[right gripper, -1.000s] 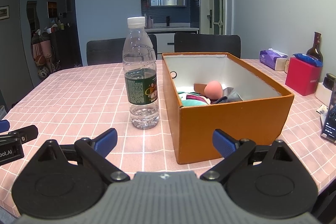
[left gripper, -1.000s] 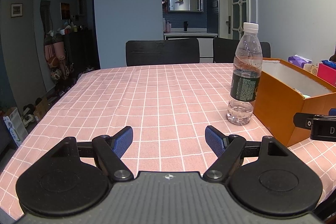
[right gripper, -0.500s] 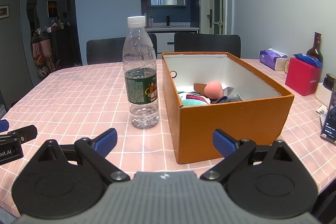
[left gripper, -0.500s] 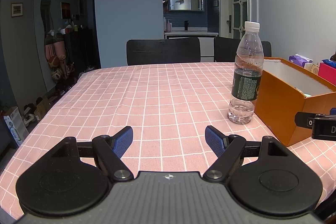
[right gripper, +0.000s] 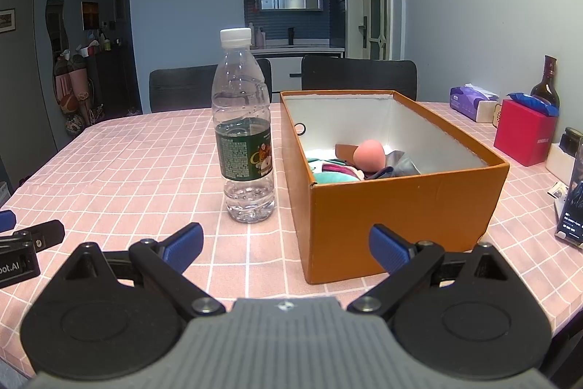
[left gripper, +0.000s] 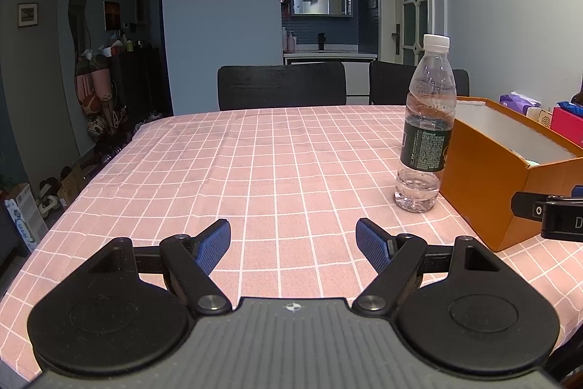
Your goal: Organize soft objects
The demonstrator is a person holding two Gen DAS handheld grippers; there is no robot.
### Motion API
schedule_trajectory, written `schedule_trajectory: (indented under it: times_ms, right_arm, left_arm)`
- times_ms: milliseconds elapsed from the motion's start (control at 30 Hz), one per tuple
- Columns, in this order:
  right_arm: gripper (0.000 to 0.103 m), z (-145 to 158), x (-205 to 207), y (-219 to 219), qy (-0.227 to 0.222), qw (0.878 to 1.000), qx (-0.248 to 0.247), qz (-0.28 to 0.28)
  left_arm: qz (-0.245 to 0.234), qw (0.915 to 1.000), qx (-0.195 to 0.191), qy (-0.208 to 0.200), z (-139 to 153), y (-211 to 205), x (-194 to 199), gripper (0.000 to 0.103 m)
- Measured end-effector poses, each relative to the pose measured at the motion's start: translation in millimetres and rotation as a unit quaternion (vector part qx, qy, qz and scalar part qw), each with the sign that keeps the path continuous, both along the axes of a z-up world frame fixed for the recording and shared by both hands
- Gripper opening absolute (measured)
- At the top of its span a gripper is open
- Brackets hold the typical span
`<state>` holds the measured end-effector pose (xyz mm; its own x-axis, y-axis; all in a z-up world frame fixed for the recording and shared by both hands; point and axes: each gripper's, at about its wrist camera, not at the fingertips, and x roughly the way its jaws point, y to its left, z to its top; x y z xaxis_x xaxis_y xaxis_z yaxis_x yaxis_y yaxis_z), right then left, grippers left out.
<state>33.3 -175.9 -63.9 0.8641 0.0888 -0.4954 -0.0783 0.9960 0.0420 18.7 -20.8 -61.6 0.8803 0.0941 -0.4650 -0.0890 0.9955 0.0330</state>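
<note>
- The left hand-held gripper (left gripper: 293, 239) is hovering low over the pink checked bench (left gripper: 255, 163) with its jaws spread wide and nothing between them — no soft thing is lying on the cloth in front of it.
- The right hand-held gripper (right gripper: 286, 245) is likewise standing wide and empty, pointing at the near wall of the orange box (right gripper: 400, 206), close to it but not touching.
- Just left of the box, a water bottle (right gripper: 244, 133) is standing upright with a little water at the bottom; it is hard plastic, so I judge it is not part of the sorting.
- Inside the box the soft objects are already sitting together — a pink sponge-like ball (right gripper: 368, 154) resting on a pile of teal, magenta and grey cloth (right gripper: 339, 172).
- Judging by this, the gathering is looking done or nearly so; nothing soft is showing loose on the bench, though its near right corner is partly hidden.
- Along the far right edge, a tissue pack (right gripper: 470, 99), a red carton (right gripper: 524, 137) and a dark bottle (right gripper: 544, 84) are standing well apart from the box.
</note>
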Motion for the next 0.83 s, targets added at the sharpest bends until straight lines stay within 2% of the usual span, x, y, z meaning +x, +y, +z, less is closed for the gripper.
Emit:
schedule_trajectory:
  times_ms: [833]
  right_arm:
    - [0.096,-0.4,-1.5,1.1,0.005,1.000,0.002,0.002]
  left_arm:
    - [-0.001,1.0000,0.001,0.001,-1.3,2.3,-1.6,0.092]
